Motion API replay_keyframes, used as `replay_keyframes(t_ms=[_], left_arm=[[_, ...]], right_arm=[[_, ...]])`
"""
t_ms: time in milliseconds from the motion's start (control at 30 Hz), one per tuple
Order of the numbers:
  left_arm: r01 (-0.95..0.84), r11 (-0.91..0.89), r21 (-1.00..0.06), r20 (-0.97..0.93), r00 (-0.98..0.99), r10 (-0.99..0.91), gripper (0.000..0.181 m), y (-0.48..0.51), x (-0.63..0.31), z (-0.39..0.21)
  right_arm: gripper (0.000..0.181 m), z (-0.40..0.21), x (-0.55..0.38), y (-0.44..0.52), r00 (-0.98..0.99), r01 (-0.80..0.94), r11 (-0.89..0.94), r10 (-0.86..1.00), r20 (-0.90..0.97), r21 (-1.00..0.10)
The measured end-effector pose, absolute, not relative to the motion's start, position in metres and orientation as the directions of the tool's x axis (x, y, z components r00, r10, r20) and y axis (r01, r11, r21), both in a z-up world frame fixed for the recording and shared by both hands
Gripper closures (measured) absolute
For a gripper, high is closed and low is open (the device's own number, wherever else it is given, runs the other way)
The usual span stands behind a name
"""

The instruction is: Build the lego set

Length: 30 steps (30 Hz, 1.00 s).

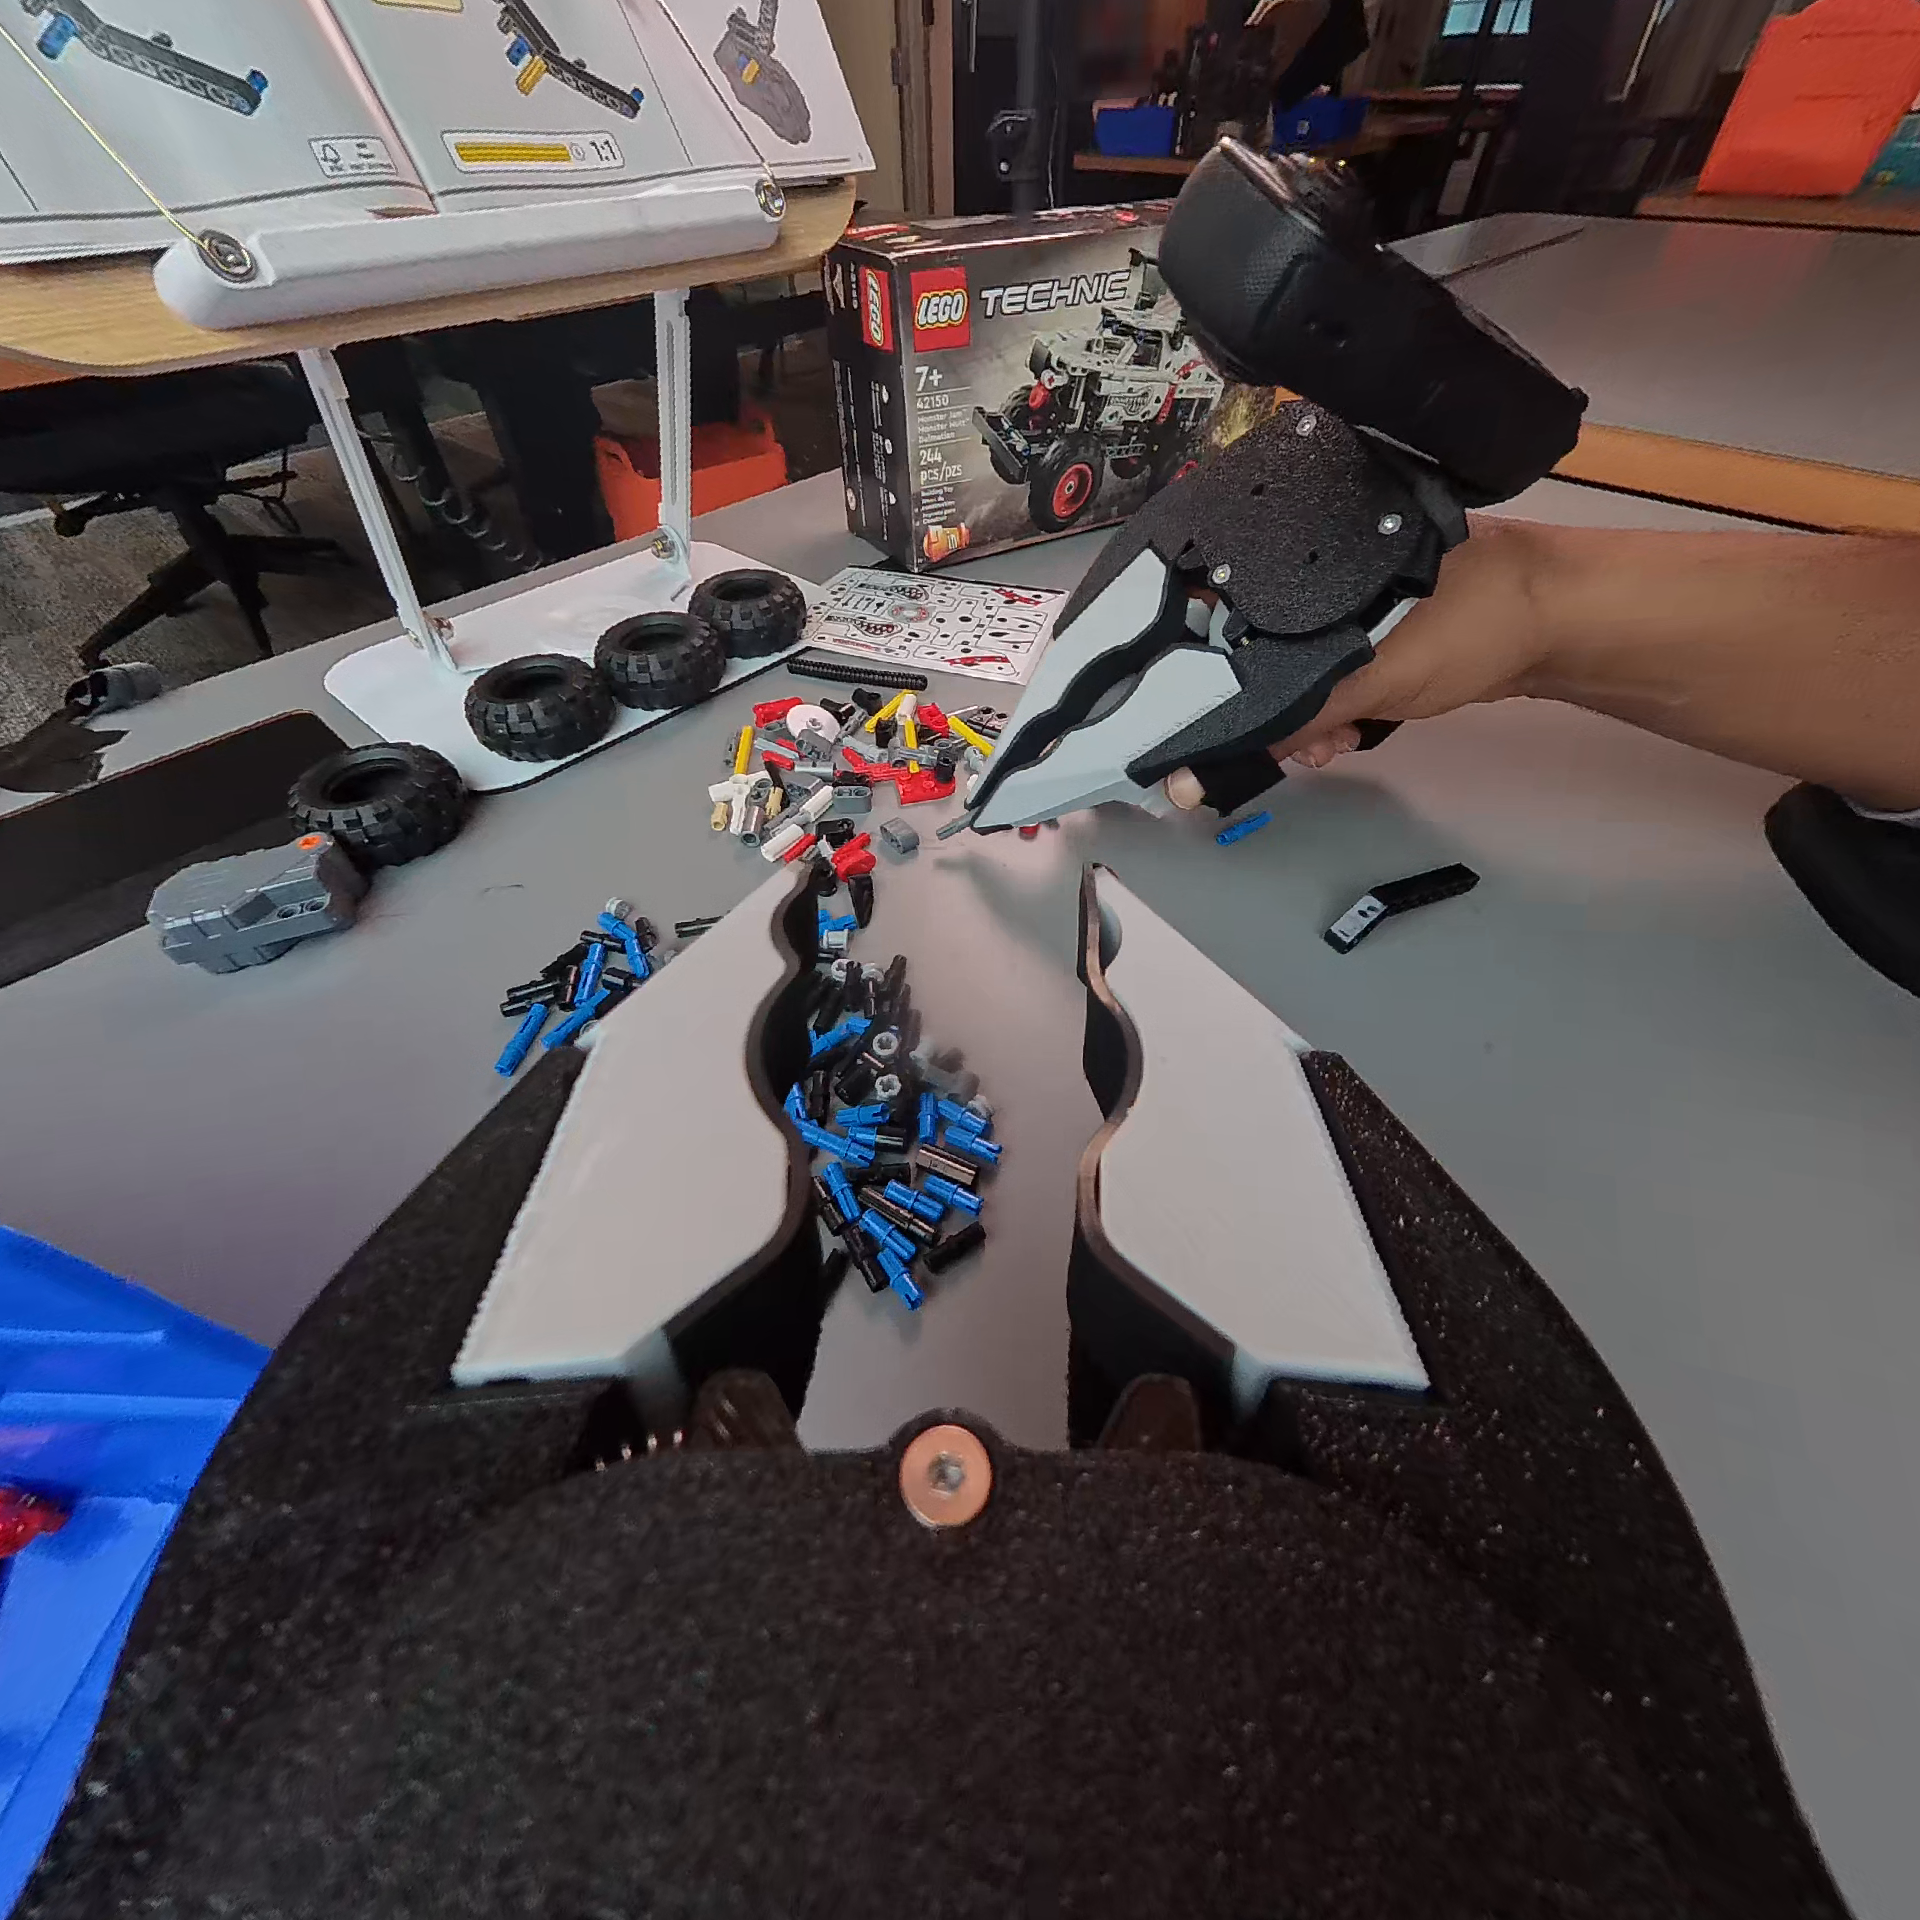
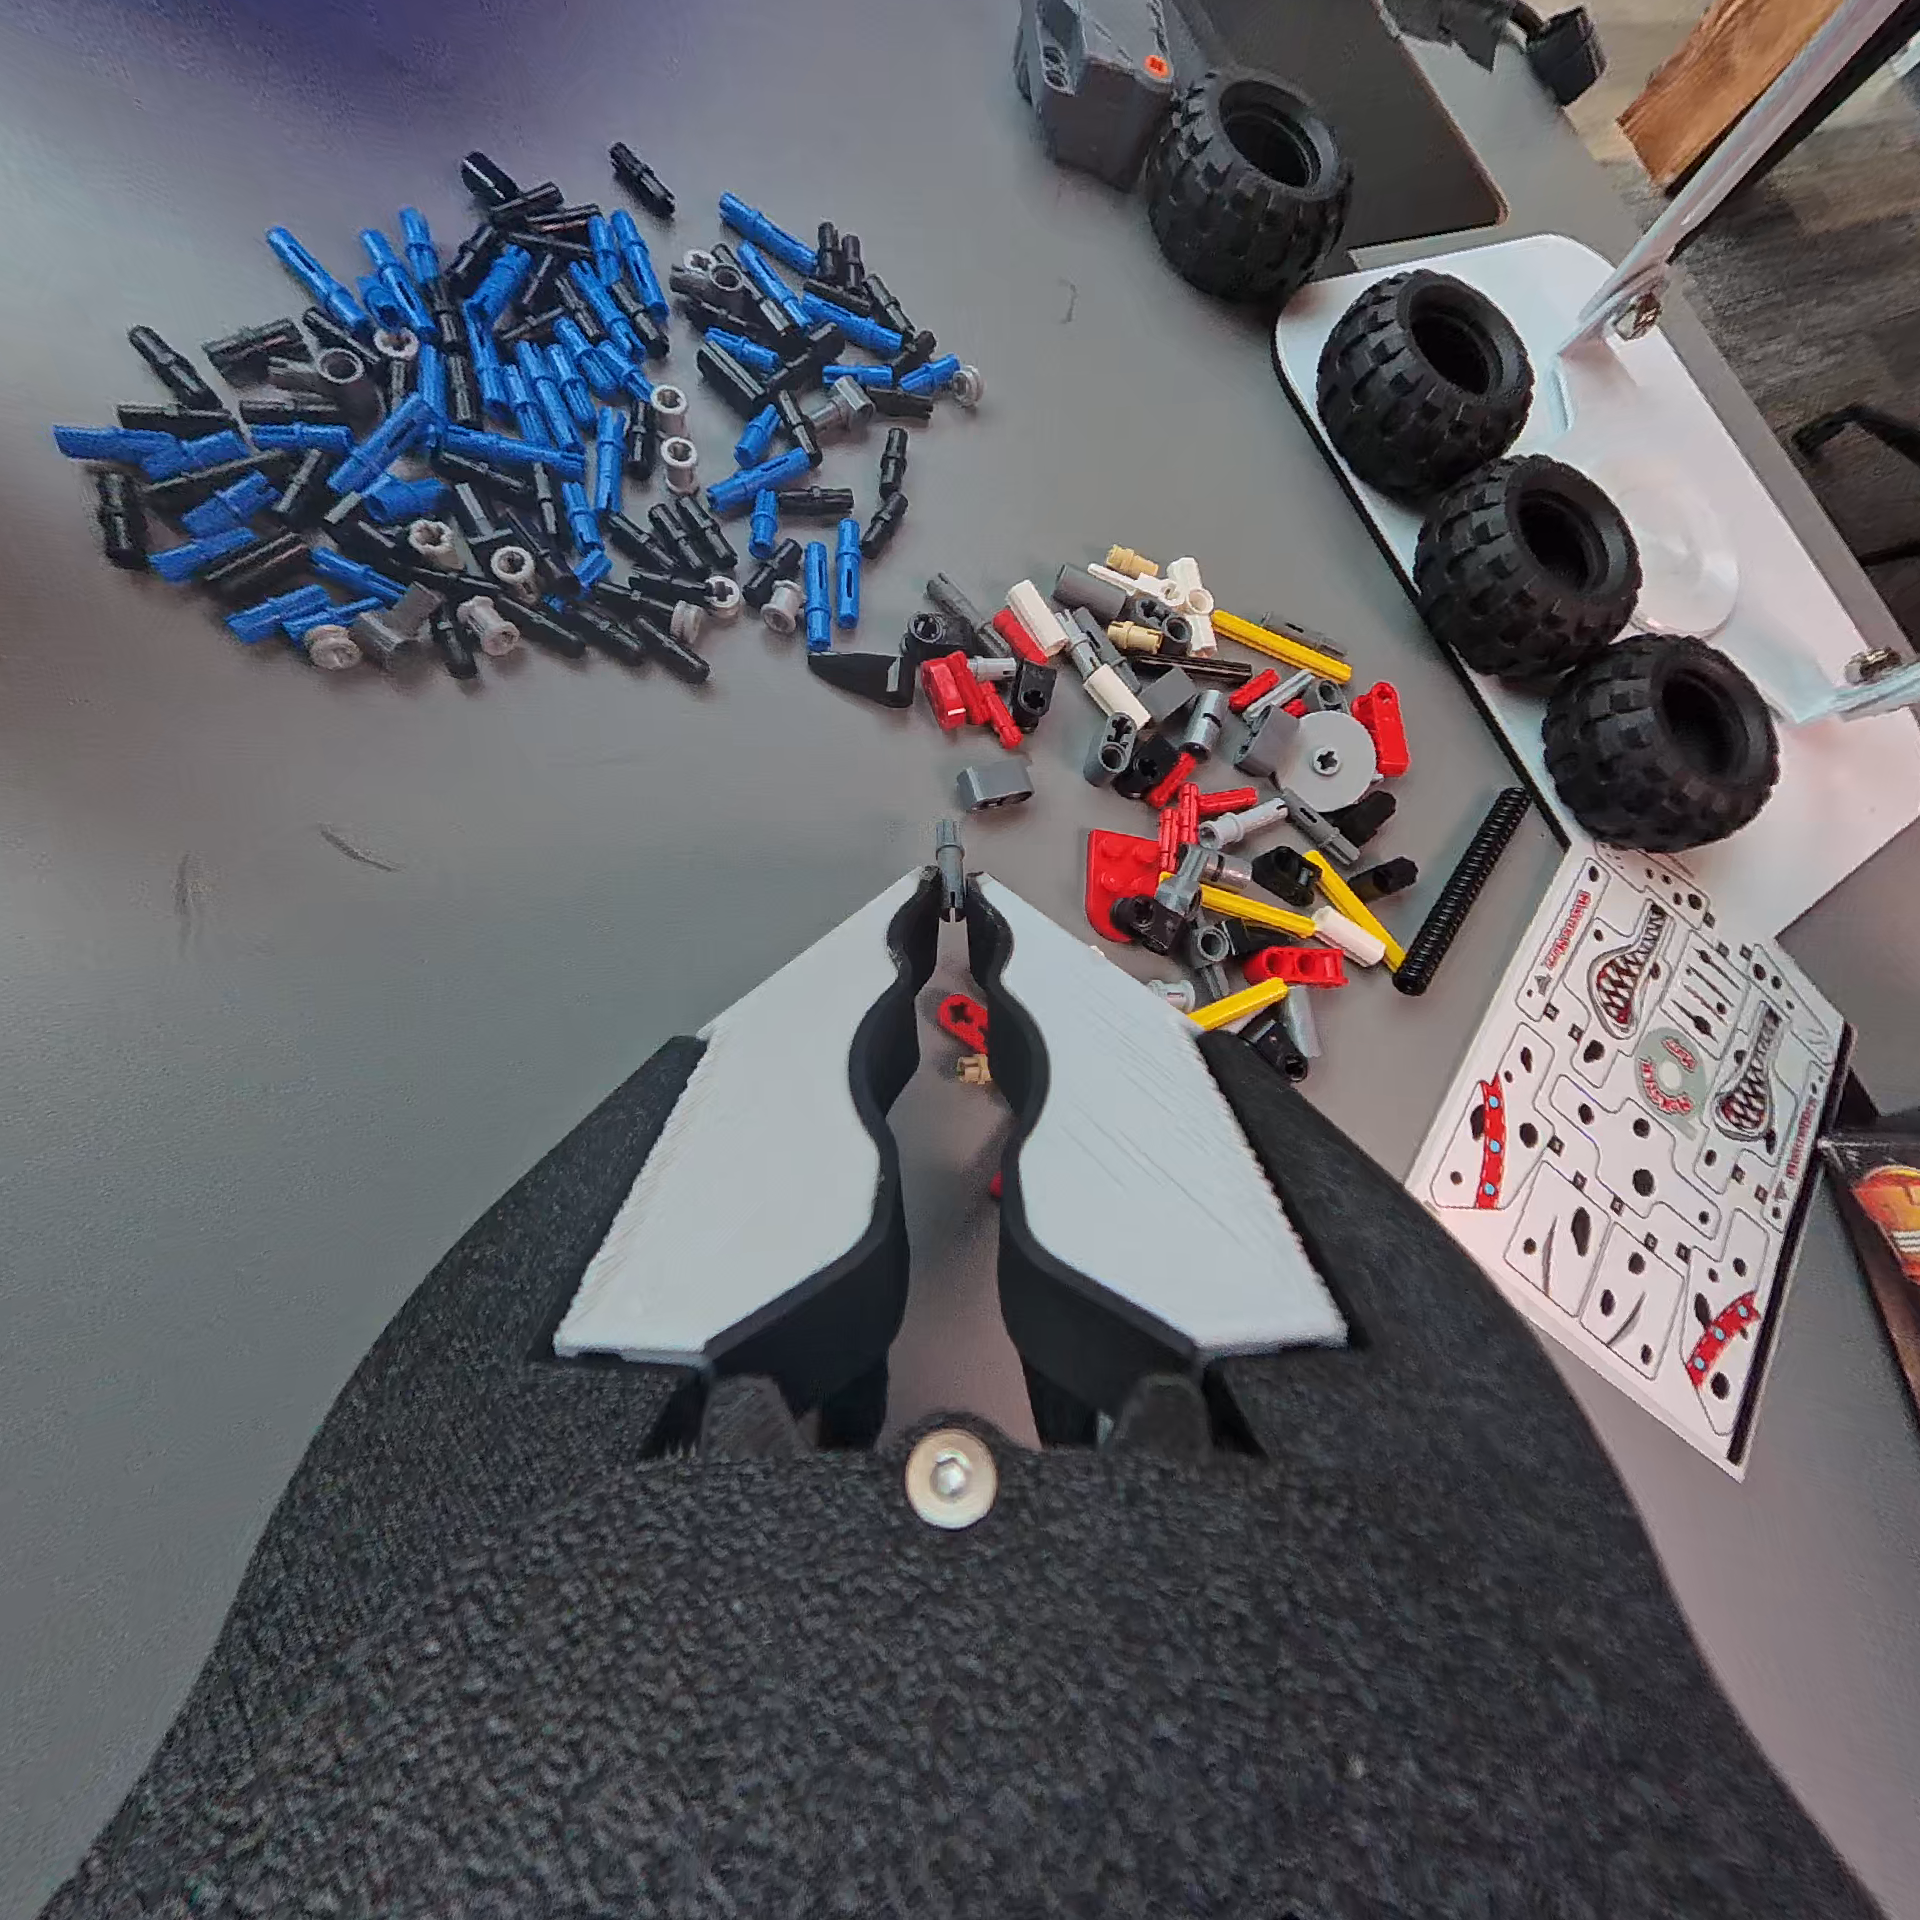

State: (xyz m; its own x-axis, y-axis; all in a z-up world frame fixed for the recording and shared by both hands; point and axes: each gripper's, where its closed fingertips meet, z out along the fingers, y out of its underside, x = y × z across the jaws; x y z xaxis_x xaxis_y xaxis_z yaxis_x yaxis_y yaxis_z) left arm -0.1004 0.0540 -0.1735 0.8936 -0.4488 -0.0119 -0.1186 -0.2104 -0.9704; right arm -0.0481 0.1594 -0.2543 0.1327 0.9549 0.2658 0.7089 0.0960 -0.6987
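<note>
Grey and wide, the table (image 1: 1558, 1195) carries the whole kit, with office desks dim behind it. At its far edge stands the set's box (image 1: 997, 405), and left of that a white stand (image 1: 540, 665) holds open instruction pages (image 1: 416, 94). Three tyres (image 2: 1527, 556) sit in a row on the stand's base; a fourth (image 2: 1247, 182) rests on the table beside a grey motor block (image 1: 249, 909). A sticker sheet (image 2: 1631, 1143) lies flat near the box.

The left tool (image 1: 945, 894) hovers with its jaws wide apart and nothing between them, above the heap of blue and black pins (image 2: 499, 436). A black beam (image 1: 1397, 904) lies alone to its right.

The right tool (image 2: 951, 883), gripped by a hand (image 1: 1455, 665), points steeply down beside the mixed pile (image 2: 1226, 790) of red, yellow, white and grey parts. Its jaws are nearly closed, the tips pinching a small grey pin (image 2: 949, 847) (upright between them, its end poking past the tips). I cannot tell whether the pin touches the table. A small grey connector (image 2: 994, 787) lies just beyond it.
</note>
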Motion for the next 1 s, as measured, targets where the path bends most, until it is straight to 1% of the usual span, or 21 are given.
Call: replay_keyframes(t_ms=[100, 133, 233, 333, 467, 533, 567, 767, 1000], left_arm=[[-0.116, -0.215, -0.97, -0.007, 0.894, -0.448, 0.131, 0.054, -0.101, -0.175], [-0.113, -0.218, -0.969, -0.003, 0.893, -0.45, 0.131, 0.054, -0.101, -0.175], [-0.109, -0.225, -0.968, 0.005, 0.89, -0.455, 0.131, 0.055, -0.1, -0.176], [-0.11, -0.235, -0.966, 0.01, 0.889, -0.457, 0.131, 0.055, -0.099, -0.178], [-0.113, -0.249, -0.962, 0.012, 0.892, -0.451, 0.13, 0.056, -0.101, -0.182], [-0.117, -0.26, -0.959, 0.01, 0.897, -0.441, 0.13, 0.057, -0.103, -0.184], [-0.119, -0.264, -0.957, 0.008, 0.9, -0.435, 0.13, 0.058, -0.104, -0.185], [-0.154, -0.308, -0.939, -0.026, 0.924, -0.382, 0.129, 0.061, -0.118, -0.194], [-0.148, -0.378, -0.914, -0.009, 0.938, -0.347, 0.131, 0.064, -0.129, -0.206]], right_arm=[[0.175, -0.26, -0.046, 0.166, 0.154, 0.728, 0.07, 0.953, 0.262, -0.682], [0.17, -0.26, -0.045, 0.165, 0.154, 0.722, 0.062, 0.956, 0.248, -0.689], [0.164, -0.251, -0.041, 0.165, 0.167, 0.681, 0.04, 0.964, 0.208, -0.731], [0.164, -0.231, -0.029, 0.18, 0.218, 0.622, 0.008, 0.958, 0.184, -0.783], [0.165, -0.223, -0.001, 0.213, 0.322, 0.594, -0.065, 0.932, 0.164, -0.802], [0.178, -0.227, 0.013, 0.227, 0.362, 0.607, -0.077, 0.913, 0.189, -0.791], [0.181, -0.228, 0.019, 0.232, 0.375, 0.613, -0.077, 0.904, 0.204, -0.786], [0.181, -0.233, 0.02, 0.233, 0.369, 0.615, -0.078, 0.908, 0.199, -0.785], [0.178, -0.234, 0.011, 0.221, 0.321, 0.611, -0.042, 0.926, 0.199, -0.79]])
